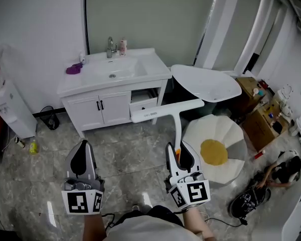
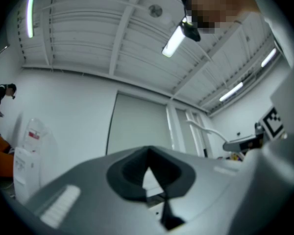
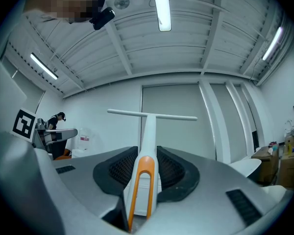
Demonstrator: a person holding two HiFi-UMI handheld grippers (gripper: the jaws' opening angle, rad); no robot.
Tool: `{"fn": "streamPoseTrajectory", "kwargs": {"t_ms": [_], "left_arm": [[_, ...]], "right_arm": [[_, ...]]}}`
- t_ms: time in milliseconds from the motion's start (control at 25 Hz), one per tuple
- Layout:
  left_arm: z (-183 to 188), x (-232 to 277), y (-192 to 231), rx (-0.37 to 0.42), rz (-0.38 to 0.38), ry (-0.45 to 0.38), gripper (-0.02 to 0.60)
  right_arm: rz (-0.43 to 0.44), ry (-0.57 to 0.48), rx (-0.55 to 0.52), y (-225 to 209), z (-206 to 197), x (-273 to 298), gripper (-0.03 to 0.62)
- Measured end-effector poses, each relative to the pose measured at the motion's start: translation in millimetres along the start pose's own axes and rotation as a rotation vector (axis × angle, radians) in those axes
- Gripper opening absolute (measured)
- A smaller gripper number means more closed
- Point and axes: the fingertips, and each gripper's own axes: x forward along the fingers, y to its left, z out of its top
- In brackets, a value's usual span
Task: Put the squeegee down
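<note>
The right claw (image 1: 180, 153) is clamped on the orange end of the squeegee (image 1: 176, 127) handle. The squeegee sticks out ahead of it, blade at the far end. It looks light, stiff and smooth, so that end seems a good hold. The left claw (image 1: 83, 154) is closed and empty.

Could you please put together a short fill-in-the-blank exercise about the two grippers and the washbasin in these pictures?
1. The right gripper grips the white squeegee by its ____.
2. The left gripper is shut and holds ____.
3. The cloth lying on the sink counter is ____ in colour.
Missing words: handle; nothing; purple.
</note>
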Motion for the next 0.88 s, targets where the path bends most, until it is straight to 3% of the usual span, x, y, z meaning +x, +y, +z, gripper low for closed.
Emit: {"fn": "streamPoseTrajectory", "kwargs": {"t_ms": [320,640,880], "left_arm": [[-17.1,18.1,0.3,-0.039,-0.036,0.006,0.006],[-36.7,56.2,27.9,-0.032,0.031,0.025,0.006],[-49.2,110.0,28.2,-0.012,0.029,0.016,0.006]], "right_arm": [[0.019,0.038,-0.011,-2.3,-9.9,17.0,0.121],[0.001,0.045,0.023,-26.1,-26.0,70.5,0.121],[0.015,0.026,0.057,-55.6,-30.7,124.5,0.121]]}}
